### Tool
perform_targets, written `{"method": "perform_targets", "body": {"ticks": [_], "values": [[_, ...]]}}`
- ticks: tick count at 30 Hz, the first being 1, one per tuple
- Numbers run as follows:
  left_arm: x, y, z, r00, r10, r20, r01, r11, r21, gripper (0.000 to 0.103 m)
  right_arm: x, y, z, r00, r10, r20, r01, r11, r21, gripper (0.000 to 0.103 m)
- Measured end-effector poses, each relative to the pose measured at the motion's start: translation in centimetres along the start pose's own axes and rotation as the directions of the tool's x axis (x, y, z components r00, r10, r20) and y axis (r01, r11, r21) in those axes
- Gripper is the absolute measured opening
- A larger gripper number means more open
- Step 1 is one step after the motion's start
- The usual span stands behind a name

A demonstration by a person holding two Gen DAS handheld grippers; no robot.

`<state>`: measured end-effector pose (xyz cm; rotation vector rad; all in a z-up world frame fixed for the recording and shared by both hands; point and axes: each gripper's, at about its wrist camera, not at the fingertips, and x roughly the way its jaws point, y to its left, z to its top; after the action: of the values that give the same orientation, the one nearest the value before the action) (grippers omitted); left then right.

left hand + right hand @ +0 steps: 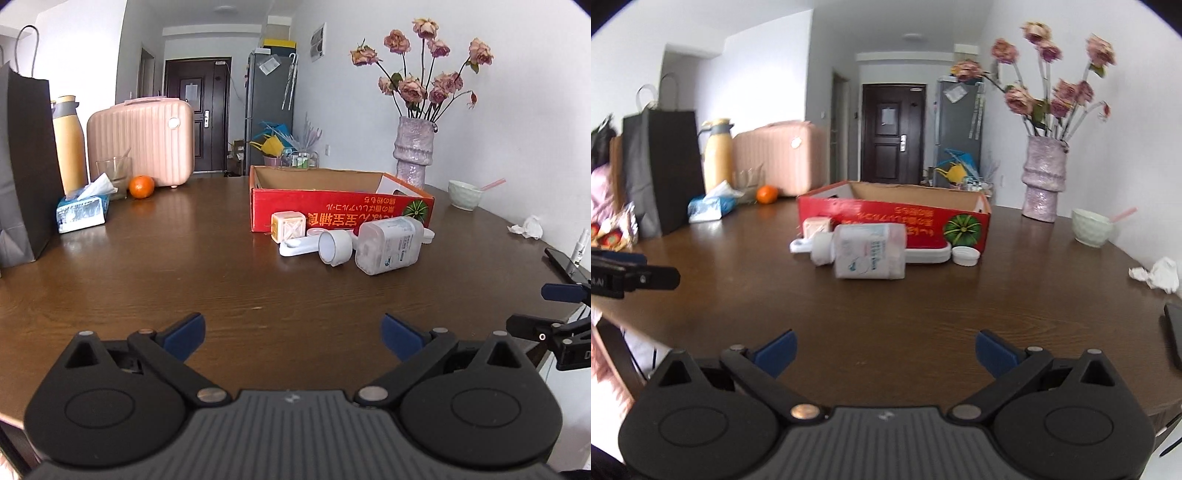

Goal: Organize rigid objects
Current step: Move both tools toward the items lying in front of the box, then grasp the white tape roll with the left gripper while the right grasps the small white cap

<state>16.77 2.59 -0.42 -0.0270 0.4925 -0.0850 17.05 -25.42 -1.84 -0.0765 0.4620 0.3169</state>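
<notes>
Both grippers wide open, holding nothing. From the right gripper the bottle lies dead ahead, on its side, crosswise. Left gripper looks slightly farther, probably.

Ahead of both tongs the worktop lies bare up to the bottle, cup and small cube, huddled against the red box. Left stands a dark bag; right, a phone.
</notes>
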Motion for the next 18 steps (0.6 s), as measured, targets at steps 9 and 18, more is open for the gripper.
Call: {"method": "perform_targets", "body": {"ticks": [9, 18], "values": [[7.2, -1.0, 3.0, 0.993, -0.062, -0.096, 0.059, 0.997, -0.041, 0.096, 4.0, -3.9, 1.2, 0.997, -0.049, -0.056, 0.052, 0.997, 0.05, 0.103], [16.7, -1.5, 6.8, 0.981, -0.117, -0.152, 0.104, 0.99, -0.093, 0.071, 11.7, -9.0, 5.5, 0.991, -0.073, -0.114, 0.081, 0.994, 0.067, 0.09]]}}
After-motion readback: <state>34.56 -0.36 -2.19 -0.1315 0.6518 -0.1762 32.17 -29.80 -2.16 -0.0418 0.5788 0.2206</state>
